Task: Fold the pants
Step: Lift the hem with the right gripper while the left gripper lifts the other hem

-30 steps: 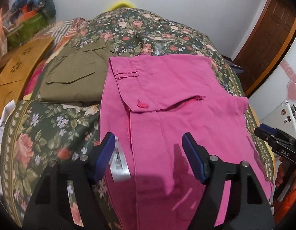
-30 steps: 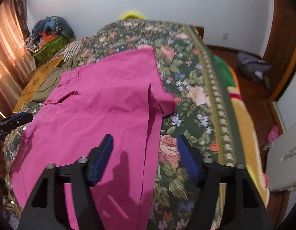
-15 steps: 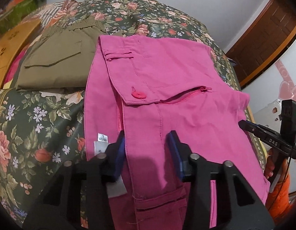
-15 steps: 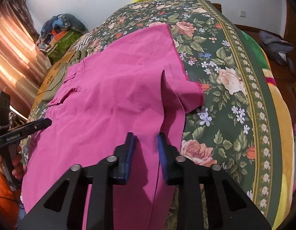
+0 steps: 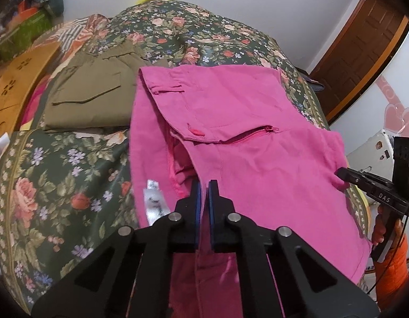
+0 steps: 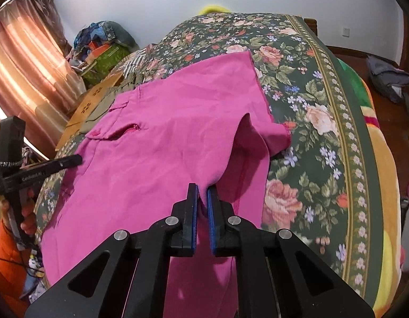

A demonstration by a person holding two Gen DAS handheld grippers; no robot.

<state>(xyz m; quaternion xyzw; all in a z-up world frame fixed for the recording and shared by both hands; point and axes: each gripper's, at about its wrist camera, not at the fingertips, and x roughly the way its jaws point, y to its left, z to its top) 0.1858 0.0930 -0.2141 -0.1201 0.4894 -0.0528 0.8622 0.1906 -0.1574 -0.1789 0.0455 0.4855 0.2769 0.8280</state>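
**Both claws pinch the pink pants**

In the left wrist view, we see our left gripper (image 5: 203, 185) clenched on a fold of the pink pants (image 5: 246, 137), near the waist. The pants lie on the flowered bed (image 5: 58, 164), with a white tag (image 5: 155, 204) showing. Folded green pants (image 5: 90, 100) sit beside them, toward the bed's far left corner.

In the right wrist view, our right gripper (image 6: 201, 189) squeezes a raised ridge of the pink pants (image 6: 164, 143). The cloth is wrinkly and reaches toward the bed's (image 6: 323, 132) near edge.
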